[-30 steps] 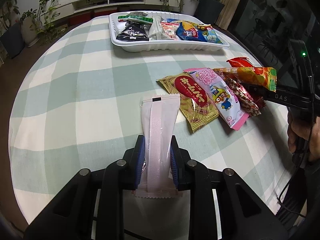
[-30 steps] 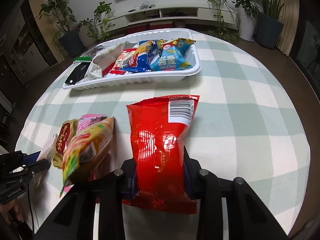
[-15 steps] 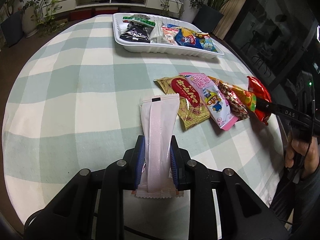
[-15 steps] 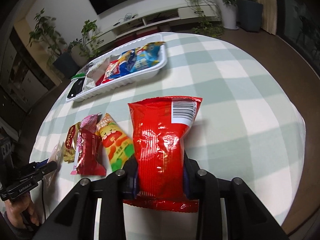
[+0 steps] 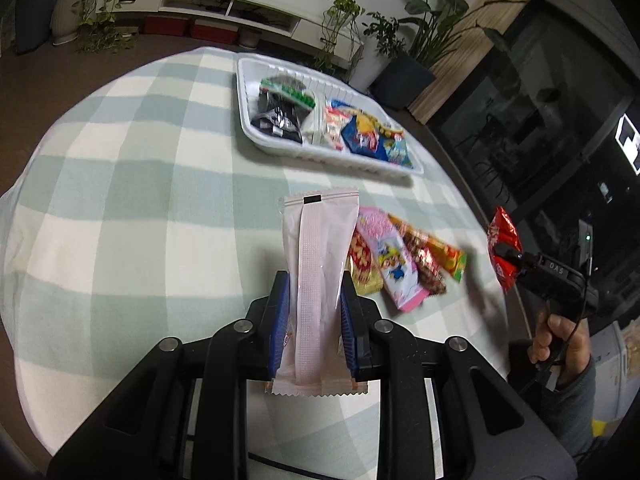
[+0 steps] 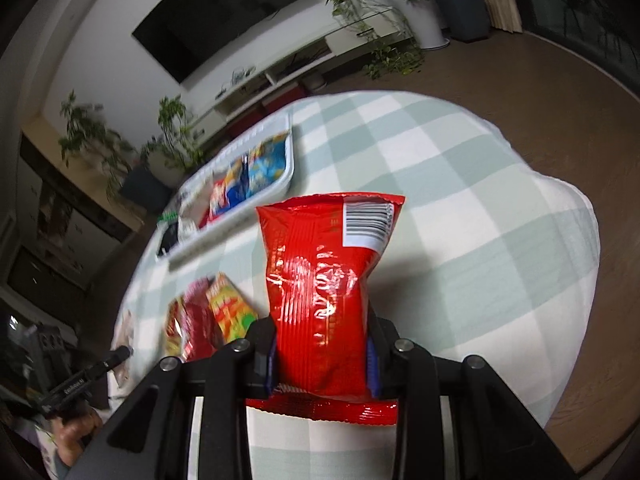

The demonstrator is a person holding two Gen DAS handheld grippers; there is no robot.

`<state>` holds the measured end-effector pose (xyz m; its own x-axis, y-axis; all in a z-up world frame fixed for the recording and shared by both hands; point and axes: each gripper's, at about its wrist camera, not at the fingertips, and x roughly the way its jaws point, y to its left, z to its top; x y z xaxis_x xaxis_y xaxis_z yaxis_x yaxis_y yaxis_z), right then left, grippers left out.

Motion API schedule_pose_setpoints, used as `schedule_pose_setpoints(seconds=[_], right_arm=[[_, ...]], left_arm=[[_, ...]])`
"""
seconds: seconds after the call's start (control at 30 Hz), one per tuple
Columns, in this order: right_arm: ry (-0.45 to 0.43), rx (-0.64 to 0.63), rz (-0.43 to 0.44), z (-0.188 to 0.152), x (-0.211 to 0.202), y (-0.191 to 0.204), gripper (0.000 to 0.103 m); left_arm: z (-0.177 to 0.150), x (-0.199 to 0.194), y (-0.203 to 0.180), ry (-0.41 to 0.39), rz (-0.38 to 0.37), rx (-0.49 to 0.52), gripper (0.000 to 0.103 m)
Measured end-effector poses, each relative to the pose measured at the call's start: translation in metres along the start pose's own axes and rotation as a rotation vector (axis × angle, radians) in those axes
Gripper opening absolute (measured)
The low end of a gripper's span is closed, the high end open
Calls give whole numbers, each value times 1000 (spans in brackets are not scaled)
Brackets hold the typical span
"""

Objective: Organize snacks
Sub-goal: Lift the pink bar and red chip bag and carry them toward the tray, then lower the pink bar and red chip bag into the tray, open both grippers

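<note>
My left gripper [image 5: 313, 312] is shut on a pale pink snack packet [image 5: 318, 264], lifted above the checked tablecloth. My right gripper [image 6: 322, 354] is shut on a red crisp bag [image 6: 326, 280] with a barcode at its top; in the left wrist view the same bag [image 5: 505, 246] shows at the far right, held over the table's edge by a hand. A white tray [image 5: 412, 170] with several snacks stands at the far side of the table, also in the right wrist view as the tray [image 6: 290, 184]. Several loose packets [image 5: 400, 256] lie between the two grippers.
The round table [image 5: 120, 200] carries a green and white checked cloth. The loose packets [image 6: 212, 316] lie left of the red bag in the right wrist view. Potted plants, a low white shelf and a dark screen stand behind the table.
Both grippers have risen and rolled with their packets. The red bag has swung away from the loose packets toward the table's right edge. The pink packet is now off the cloth.
</note>
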<state>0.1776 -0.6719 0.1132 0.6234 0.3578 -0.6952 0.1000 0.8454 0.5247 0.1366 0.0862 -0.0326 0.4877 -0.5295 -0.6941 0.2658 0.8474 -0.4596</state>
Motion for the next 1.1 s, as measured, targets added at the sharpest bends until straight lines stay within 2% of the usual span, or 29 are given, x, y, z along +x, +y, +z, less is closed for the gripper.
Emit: schedule_pose_setpoints(seconds=[0.17, 0.27, 0.47, 0.6, 0.67, 0.87, 1.1], right_arm=[[-63, 23, 30, 36, -16, 0, 34], [-85, -22, 67, 60, -18, 20, 35], [-109, -201, 192, 104, -3, 102, 34], [-63, -280, 216, 127, 36, 150, 34], [-27, -290, 222, 134, 57, 162, 34], [90, -323, 135, 143, 136, 178, 34], [146, -375, 8, 141, 196, 179, 34]], left_arm=[[39, -13, -6, -51, -10, 20, 21], [70, -13, -18, -74, -19, 47, 21], [134, 11, -41, -82, -10, 89, 21], [170, 36, -47, -81, 8, 82, 21], [185, 52, -46, -77, 17, 72, 21], [209, 101, -42, -54, 60, 72, 21], [204, 155, -34, -8, 92, 84, 21]])
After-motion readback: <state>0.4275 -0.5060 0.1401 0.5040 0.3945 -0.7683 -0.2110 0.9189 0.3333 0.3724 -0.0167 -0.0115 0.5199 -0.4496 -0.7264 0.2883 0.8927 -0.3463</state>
